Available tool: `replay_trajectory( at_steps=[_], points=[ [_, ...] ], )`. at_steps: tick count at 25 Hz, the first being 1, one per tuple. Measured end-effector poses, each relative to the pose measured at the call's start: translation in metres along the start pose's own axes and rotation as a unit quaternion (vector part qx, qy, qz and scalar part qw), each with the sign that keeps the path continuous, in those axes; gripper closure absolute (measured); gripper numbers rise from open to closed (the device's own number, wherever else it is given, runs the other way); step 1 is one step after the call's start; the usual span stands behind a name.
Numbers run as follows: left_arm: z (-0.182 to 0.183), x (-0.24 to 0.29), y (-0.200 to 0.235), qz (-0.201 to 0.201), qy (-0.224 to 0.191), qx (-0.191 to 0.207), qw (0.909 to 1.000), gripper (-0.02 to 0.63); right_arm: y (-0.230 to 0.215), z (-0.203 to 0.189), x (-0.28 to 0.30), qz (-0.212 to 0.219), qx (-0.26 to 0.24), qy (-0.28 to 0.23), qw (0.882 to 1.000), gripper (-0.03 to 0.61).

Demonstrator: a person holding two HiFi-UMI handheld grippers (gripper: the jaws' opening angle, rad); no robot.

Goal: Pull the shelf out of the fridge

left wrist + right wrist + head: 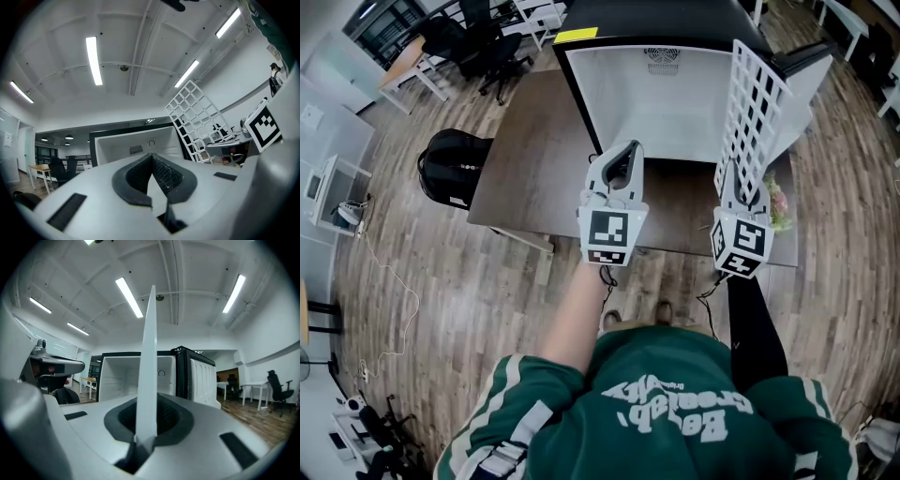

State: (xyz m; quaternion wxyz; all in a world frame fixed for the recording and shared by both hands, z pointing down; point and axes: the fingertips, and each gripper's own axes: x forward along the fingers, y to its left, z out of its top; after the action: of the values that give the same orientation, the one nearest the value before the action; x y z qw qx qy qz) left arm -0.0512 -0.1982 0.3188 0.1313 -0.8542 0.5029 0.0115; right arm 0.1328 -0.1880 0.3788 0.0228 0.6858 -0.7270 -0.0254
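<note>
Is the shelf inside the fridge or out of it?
Out. The white grid shelf stands on edge outside the open fridge, clamped in the right hand-held gripper.

Both tools pale grey moulded plastic. Left gripper (623,153): two curved fingers forming an oval loop; behind the jaws a cube (612,231) with black-and-white square markers, and a thin black cable (607,277) trailing from its rear. Right gripper (742,184): same build, marker cube (741,247) behind the jaws, black cable (710,287) below it. Close up, dark dimpled pads (165,176) sit in a dark rim, with a black rectangular slot (65,211) to each side. Wearer: green sweatshirt (675,375), white lettering on the chest, white stripes down the shoulders; black sleeve (757,323) behind the right gripper.
</note>
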Motion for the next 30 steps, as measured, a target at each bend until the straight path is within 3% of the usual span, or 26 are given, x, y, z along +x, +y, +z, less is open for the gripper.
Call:
replay_trajectory(
  at_steps=[30],
  points=[
    [-0.01, 0.011, -0.004, 0.015, 0.008, 0.007, 0.9998, 0.598, -0.018, -0.008, 0.01, 0.015, 0.011, -0.009, 1.0, 0.54]
  ],
)
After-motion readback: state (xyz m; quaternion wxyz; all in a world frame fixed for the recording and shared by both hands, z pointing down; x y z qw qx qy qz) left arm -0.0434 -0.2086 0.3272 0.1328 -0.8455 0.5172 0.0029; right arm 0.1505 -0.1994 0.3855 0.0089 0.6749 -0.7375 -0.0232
